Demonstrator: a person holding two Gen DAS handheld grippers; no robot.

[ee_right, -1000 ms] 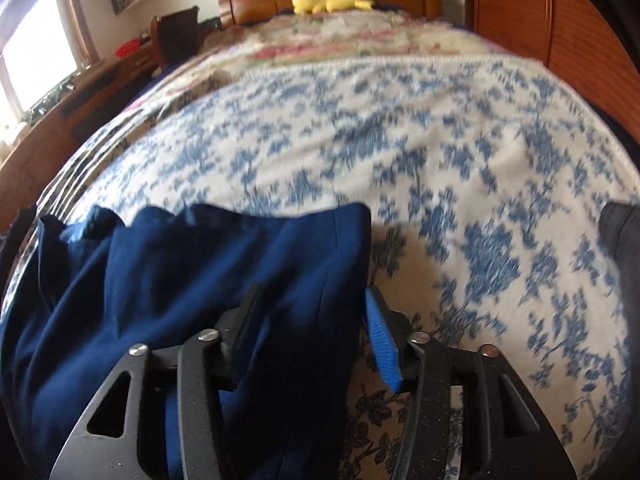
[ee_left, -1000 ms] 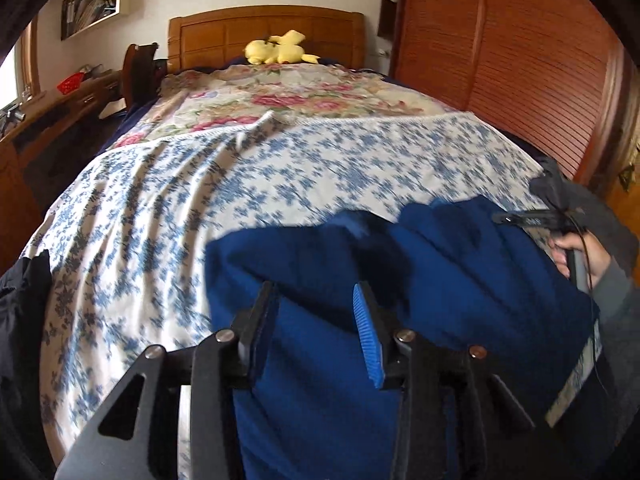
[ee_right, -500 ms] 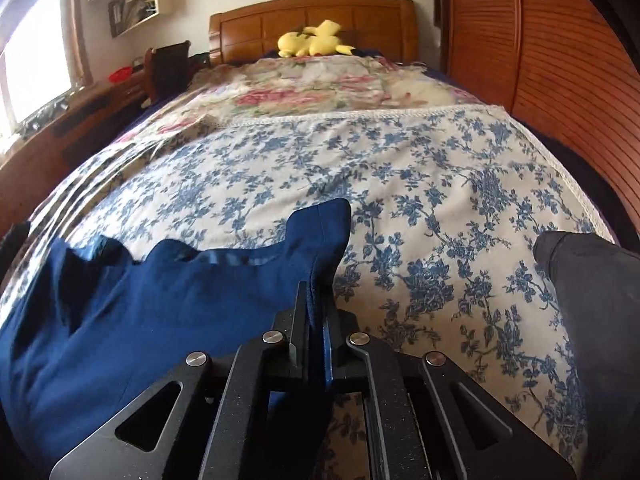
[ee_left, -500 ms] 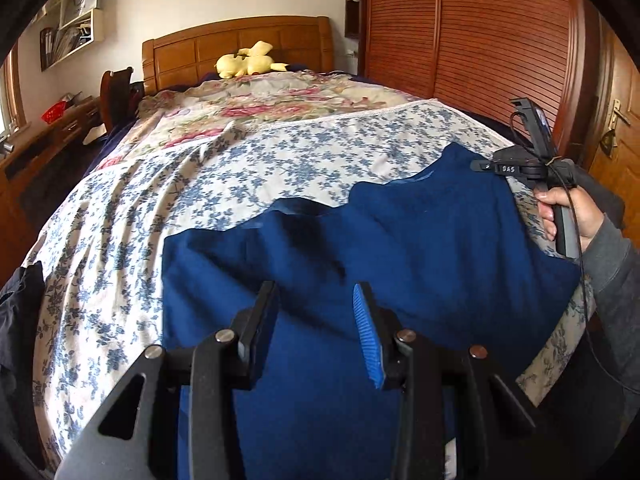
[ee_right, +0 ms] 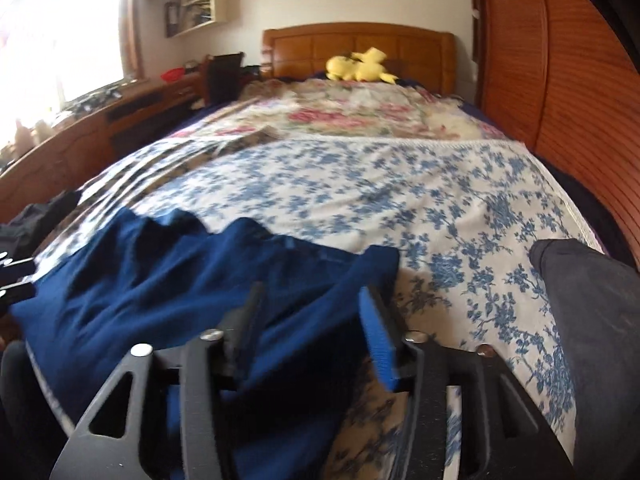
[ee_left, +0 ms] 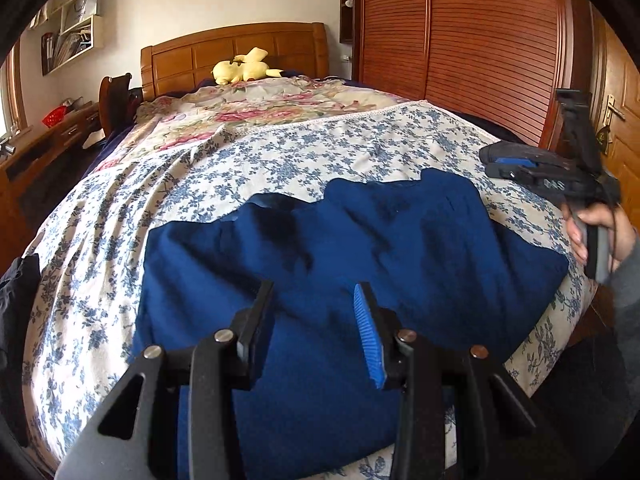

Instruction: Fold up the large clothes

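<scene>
A dark blue garment (ee_left: 400, 240) lies spread and rumpled across the near end of the bed, its far edge wavy. My left gripper (ee_left: 312, 286) hovers over the near part of it, jaws apart, with nothing pinched between the pads. My right gripper (ee_right: 312, 289) is over the garment's (ee_right: 160, 280) right corner; its jaws are opening and the cloth lies loose beneath them. In the left wrist view the right gripper (ee_left: 490, 162) is held in a hand (ee_left: 588, 232) just beyond the garment's right edge.
The bed wears a blue-flowered spread (ee_left: 280, 160) with a pink floral cover behind it and a yellow plush toy (ee_left: 240, 70) at the headboard. Dark clothing (ee_left: 16, 320) lies at the left edge, dark grey cloth (ee_right: 580, 300) at the right corner. Wooden wardrobe doors (ee_left: 480, 40) stand to the right.
My right gripper, shut on the garment's right corner half a second ago, has opened and lifted away from it. The garment now lies flatter and wider. My left gripper shifted sideways, jaws unchanged.
</scene>
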